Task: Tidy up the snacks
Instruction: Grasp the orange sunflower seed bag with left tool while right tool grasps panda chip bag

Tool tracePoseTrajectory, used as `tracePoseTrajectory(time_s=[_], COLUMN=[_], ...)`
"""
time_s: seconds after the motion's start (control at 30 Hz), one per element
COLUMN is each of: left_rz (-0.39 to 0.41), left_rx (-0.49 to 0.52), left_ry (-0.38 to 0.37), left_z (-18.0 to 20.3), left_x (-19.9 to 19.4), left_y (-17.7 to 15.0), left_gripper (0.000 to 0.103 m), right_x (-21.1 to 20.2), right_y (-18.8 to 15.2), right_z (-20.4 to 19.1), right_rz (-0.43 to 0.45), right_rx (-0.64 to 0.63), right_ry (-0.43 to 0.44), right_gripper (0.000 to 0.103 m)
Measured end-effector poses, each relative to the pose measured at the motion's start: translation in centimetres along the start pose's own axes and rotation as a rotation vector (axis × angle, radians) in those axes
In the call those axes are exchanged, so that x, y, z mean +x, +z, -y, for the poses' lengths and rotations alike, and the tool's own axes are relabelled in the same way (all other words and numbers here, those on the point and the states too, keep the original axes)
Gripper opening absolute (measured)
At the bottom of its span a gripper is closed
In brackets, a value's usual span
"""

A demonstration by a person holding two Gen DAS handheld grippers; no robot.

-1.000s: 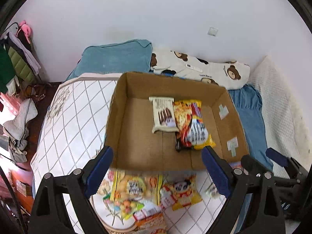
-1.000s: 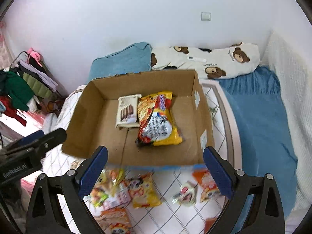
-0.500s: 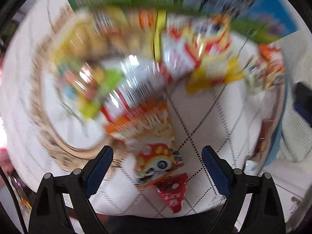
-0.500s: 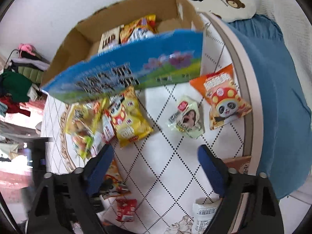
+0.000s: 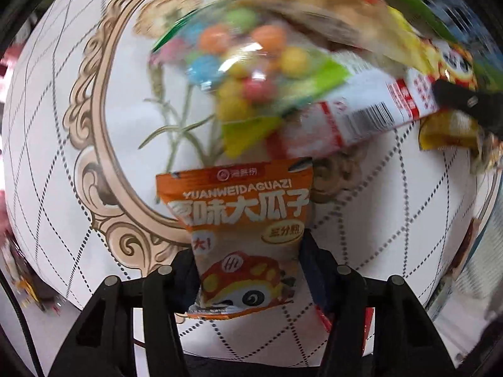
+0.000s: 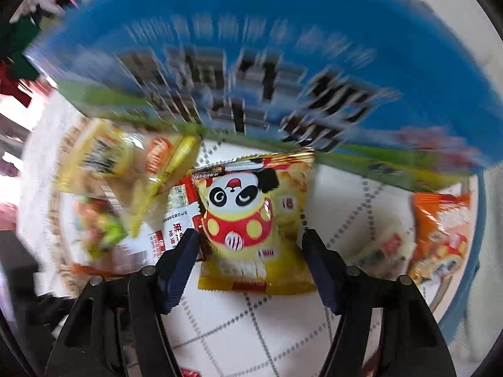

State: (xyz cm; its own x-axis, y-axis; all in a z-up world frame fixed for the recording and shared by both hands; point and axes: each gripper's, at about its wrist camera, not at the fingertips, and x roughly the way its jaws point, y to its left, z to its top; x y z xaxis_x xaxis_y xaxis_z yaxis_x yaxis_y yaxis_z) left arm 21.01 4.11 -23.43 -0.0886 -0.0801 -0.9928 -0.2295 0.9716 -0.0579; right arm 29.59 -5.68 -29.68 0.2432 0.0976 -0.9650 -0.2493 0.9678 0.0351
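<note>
My left gripper [image 5: 246, 251] is low over the white patterned table, its jaws closed in on an orange sunflower-seed packet [image 5: 242, 220] with a cartoon car. Beyond it lie a bag of coloured candy balls [image 5: 242, 62] and a white-and-red packet [image 5: 361, 119]. My right gripper [image 6: 251, 242] straddles a yellow panda snack packet [image 6: 254, 220], its blue fingers [image 6: 185, 251] at the packet's two sides. The blue printed side of the cardboard box [image 6: 235, 72] stands just behind it, blurred.
A yellow bag [image 6: 103, 157] and the candy bag [image 6: 100, 226] lie to the left in the right wrist view. An orange packet [image 6: 440, 238] and a small pale packet [image 6: 383, 248] lie to the right, near the table's rounded edge.
Both grippers dropped from above the box to the snacks on the table in front of it. Both narrowed their jaws, the left around the orange packet, the right around the panda packet.
</note>
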Motion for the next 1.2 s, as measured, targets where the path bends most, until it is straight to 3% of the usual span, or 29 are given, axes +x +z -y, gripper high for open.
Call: tracePoseTrajectory(time_s=[0.17,0.47,0.6,0.73,0.87,1.03,1.2], left_rz=[0.002,0.03,0.041,0.064,0.093,0.048,-0.012], left_rx=[-0.005,0.11,0.142,0.12,0.145,0.172,0.132], left_ry=[-0.004,-0.011,0.009,0.017,0.035,0.03,-0.064], left_z=[-0.1,4.7,6.6,8.2,9.4,9.8,8.9], left_x=[0.4,0.6,0.9,0.1,-0.9,-0.3,1.1], left_y=[0.9,-1.6,-0.9,1.3,2.2,-0.7,-2.1], left_gripper=[0.053,0.053,0.053,0.053,0.053,0.053,0.054], right_x=[0.5,0.2,-0.7,-1.9,-0.9,0.6,0.2], right_y=[-1.1,-9.0,-10.5,-10.3,-9.9,-9.8,-11.8], right_z=[0.5,4.4,5.2,5.5,5.8,4.6,3.5], right_rz=[-0.022,-0.186,-0.155,-0.104,-0.109,-0.118,-0.183], right_rx=[0.015,0.177,0.198,0.227,0.263,0.207,0.066], right_ry=[0.051,0.209,0.181,0.154,0.154,0.135,0.107], right_gripper=[0.057,0.058,0.065,0.066,0.066,0.056,0.06])
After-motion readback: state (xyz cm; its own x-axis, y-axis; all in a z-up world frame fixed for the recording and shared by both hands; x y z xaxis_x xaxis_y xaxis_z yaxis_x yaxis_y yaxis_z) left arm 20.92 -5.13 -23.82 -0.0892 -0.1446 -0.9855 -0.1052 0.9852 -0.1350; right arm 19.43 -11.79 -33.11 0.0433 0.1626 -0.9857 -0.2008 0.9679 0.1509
